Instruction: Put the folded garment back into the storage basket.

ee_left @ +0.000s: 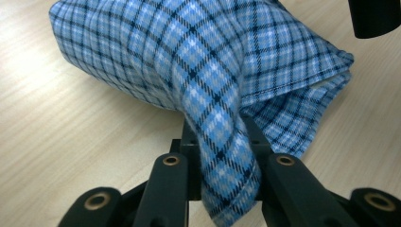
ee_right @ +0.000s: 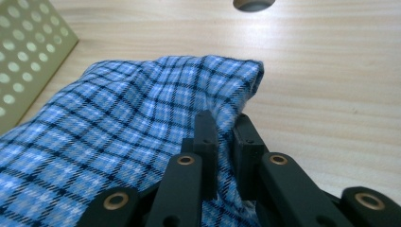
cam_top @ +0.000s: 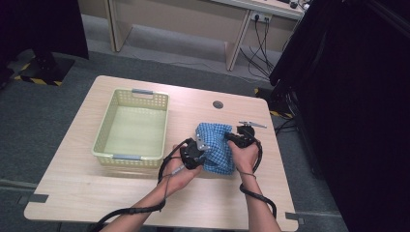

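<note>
Surface: light wooden table [cam_top: 72, 159] with round hole [cam_top: 218, 104]
On it: pale green perforated plastic basket [cam_top: 104, 130]; blue checked cloth [cam_top: 217, 150], partly lifted

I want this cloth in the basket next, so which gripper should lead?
Probably left: the left gripper, shut on the blue plaid cloth, is nearer the yellow-green basket than the right gripper.

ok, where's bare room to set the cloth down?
Inside the basket, which holds nothing. Bare wood also on the table in front of the basket and between the cable hole and the cloth. Crowded around both grippers, left and right.
</note>
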Demonstrator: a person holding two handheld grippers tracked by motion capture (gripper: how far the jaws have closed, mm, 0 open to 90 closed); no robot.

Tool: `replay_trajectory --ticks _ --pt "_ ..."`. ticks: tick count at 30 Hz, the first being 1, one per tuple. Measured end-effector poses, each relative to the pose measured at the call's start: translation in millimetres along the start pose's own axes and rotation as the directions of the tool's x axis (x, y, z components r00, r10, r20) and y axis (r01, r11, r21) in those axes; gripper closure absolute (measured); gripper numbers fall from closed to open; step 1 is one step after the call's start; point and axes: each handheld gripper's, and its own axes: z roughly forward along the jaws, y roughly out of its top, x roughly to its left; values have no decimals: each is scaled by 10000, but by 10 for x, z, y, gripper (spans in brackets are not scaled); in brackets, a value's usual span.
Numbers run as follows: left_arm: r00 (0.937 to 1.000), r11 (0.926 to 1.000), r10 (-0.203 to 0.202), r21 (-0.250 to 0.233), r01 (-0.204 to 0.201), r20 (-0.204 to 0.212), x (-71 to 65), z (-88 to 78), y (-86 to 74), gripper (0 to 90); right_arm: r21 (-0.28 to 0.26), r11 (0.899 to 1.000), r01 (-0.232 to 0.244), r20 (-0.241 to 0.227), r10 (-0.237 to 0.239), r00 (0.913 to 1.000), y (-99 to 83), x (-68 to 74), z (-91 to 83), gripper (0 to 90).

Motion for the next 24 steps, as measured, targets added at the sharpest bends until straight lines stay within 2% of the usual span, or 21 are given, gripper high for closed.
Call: replay_trajectory --ticks 13,24 --pt "9997 9994 122 -336 -130 -228 16 -180 114 768 -407 9990 178 30 -177 9998 174 102 -160 834" --pt "9989 9986 157 -501 -180 -448 97 -357 184 768 -678 9968 413 -5 -414 9991 326 237 -250 834"
